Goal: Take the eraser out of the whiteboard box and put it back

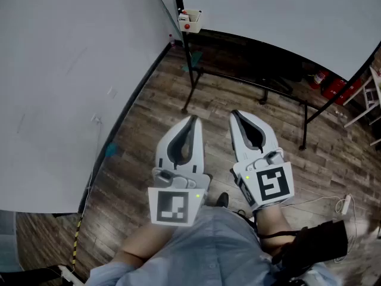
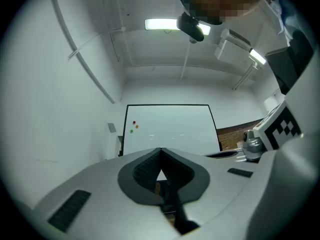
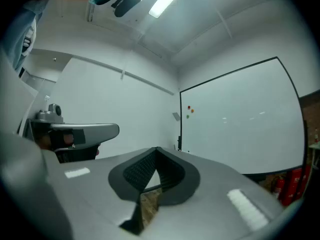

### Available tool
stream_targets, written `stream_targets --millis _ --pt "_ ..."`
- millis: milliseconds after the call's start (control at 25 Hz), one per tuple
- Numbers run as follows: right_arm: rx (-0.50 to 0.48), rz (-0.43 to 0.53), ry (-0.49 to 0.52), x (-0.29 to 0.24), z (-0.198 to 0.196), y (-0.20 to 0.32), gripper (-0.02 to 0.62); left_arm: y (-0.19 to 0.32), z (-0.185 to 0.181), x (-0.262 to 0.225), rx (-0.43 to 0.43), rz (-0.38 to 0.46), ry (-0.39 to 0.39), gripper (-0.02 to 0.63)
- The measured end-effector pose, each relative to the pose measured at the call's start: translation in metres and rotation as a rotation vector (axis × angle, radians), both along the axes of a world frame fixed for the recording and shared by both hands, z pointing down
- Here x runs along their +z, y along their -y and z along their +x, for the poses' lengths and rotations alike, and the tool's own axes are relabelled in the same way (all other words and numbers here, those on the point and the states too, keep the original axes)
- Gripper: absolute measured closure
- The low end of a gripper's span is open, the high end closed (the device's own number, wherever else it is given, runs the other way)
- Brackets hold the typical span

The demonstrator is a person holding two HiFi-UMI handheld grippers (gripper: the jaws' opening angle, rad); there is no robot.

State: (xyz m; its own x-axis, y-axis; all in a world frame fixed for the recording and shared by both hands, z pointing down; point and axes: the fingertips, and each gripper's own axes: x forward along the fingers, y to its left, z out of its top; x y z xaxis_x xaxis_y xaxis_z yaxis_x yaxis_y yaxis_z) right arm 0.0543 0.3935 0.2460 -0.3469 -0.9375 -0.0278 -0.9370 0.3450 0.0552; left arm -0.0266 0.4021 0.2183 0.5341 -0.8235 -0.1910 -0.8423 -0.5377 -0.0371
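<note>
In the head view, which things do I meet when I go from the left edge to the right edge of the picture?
white wall → left gripper → right gripper → red fire extinguishers. The whiteboard and its small box overlap the grippers in this direction, so they are left out.

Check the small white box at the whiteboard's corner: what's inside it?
The small white box on the whiteboard's black frame shows red bits at its top and side, too small to name. Its walls hide the rest; no eraser can be made out.
</note>
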Motion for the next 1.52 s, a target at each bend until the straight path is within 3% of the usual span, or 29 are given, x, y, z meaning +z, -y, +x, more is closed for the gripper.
stream_targets --millis 960,1520 --pt "-0.068 0.003 0.028 0.005 0.041 0.009 0.595 0.007 0.044 0.004 -0.045 -0.007 0.023 0.601" --pt "-0.121 -0.040 0.050 0.023 0.022 0.029 0.594 0.026 0.025 0.023 -0.091 -0.053 0.002 0.601"
